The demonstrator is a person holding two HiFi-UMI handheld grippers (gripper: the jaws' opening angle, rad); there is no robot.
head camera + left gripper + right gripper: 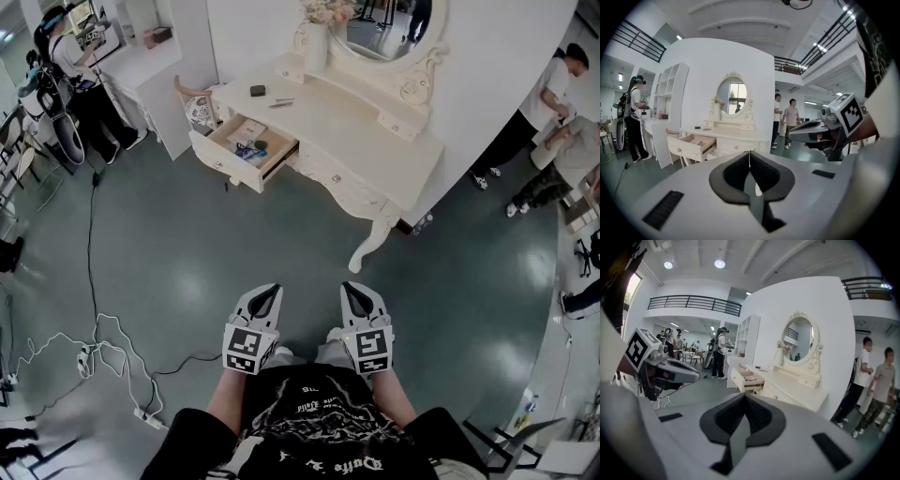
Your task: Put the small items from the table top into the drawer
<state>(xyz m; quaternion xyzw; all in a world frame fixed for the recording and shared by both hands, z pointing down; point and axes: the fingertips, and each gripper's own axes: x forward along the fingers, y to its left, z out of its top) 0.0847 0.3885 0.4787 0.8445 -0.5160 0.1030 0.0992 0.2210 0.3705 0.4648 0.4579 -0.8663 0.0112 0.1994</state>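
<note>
Near the bottom of the head view, close to the person's waist, the left gripper (265, 292) and the right gripper (357, 291) hang side by side over the grey floor (187, 253), well apart from the furniture. Each gripper's own view shows its dark pads pressed together with nothing between them, so both are closed and empty.

Far ahead stands the white dressing table (375, 141), with an oval mirror (389, 23) and a vase of flowers (317, 37) at its far edge. On the left part of the table top lies a small black item (257, 90). Just to its right lie thin objects (282, 103), possibly pens, though they are too small to tell.

The drawer (223, 159) at the table's left end is pulled out toward the near left. Several small things (253, 148) lie inside it, among them something dark and something blue.

White cables (103, 342) trail over the floor at the near left. One person (70, 56) stands at the far left beside a white counter (141, 58), and other people (553, 103) stand at the right, past the table.
</note>
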